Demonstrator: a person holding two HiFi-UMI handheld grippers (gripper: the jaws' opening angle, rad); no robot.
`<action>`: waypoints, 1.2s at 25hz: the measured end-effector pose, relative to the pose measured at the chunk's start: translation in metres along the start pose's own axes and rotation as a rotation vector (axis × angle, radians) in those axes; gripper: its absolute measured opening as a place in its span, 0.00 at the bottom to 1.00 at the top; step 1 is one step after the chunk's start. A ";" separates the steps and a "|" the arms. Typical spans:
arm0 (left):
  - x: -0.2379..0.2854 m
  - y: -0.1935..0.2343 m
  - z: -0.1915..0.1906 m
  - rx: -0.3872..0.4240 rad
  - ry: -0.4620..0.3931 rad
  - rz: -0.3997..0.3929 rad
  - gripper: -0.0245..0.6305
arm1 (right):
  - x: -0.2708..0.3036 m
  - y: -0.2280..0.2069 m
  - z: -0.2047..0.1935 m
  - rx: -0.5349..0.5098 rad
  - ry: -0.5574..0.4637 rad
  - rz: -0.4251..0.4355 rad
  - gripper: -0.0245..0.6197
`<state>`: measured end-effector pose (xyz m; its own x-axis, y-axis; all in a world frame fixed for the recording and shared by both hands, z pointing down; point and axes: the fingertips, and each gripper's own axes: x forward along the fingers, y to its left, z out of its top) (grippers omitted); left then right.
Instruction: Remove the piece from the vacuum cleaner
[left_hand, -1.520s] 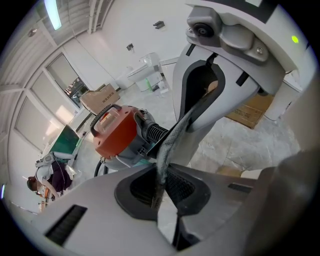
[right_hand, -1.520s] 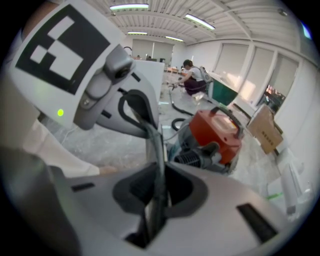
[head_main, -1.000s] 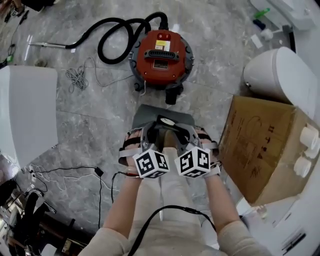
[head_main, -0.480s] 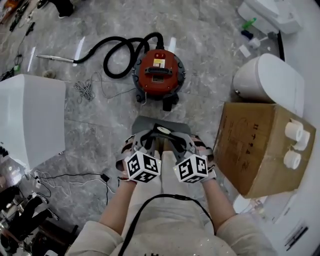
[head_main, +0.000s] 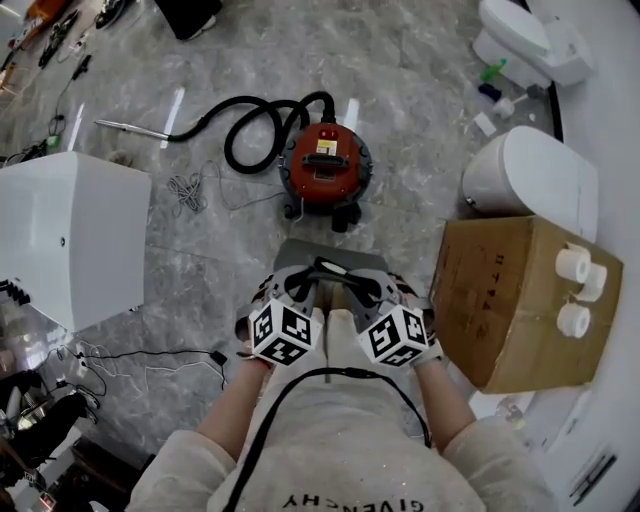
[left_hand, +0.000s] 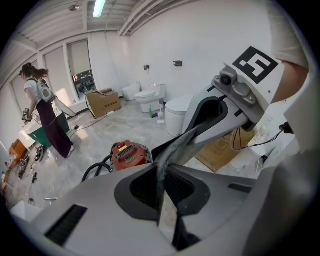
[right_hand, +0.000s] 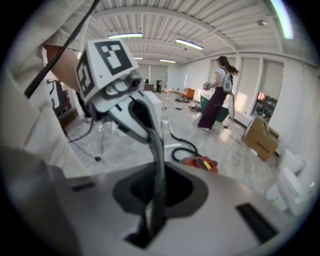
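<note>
Pinching the grey piece (head_main: 302, 250), left gripper (head_main: 297, 287) and right gripper (head_main: 375, 287) jaws partly hide it.

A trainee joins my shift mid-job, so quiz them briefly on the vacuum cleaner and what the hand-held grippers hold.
1. True or false: the red vacuum cleaner stands on the floor, apart from the grey piece.
2. Of the left hand-held gripper and the right hand-held gripper, which clamps the piece? A left only; B right only; C both.
3. What colour is the vacuum cleaner's hose?
Key: 1 true; 2 C; 3 black.
</note>
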<state>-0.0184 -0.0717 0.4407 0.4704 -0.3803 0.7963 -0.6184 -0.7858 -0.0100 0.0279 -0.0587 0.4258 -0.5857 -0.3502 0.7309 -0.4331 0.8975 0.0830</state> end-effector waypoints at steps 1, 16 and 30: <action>-0.005 -0.001 0.002 -0.009 -0.005 -0.008 0.11 | -0.004 0.001 0.003 0.003 -0.004 0.005 0.10; -0.057 -0.001 0.037 -0.031 -0.092 -0.058 0.11 | -0.045 0.001 0.043 -0.012 -0.039 0.014 0.10; -0.077 -0.001 0.061 -0.041 -0.142 -0.048 0.11 | -0.068 -0.006 0.061 -0.032 -0.054 0.014 0.10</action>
<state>-0.0161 -0.0714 0.3428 0.5823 -0.4104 0.7018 -0.6173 -0.7849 0.0531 0.0285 -0.0565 0.3340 -0.6279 -0.3506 0.6949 -0.4029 0.9103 0.0952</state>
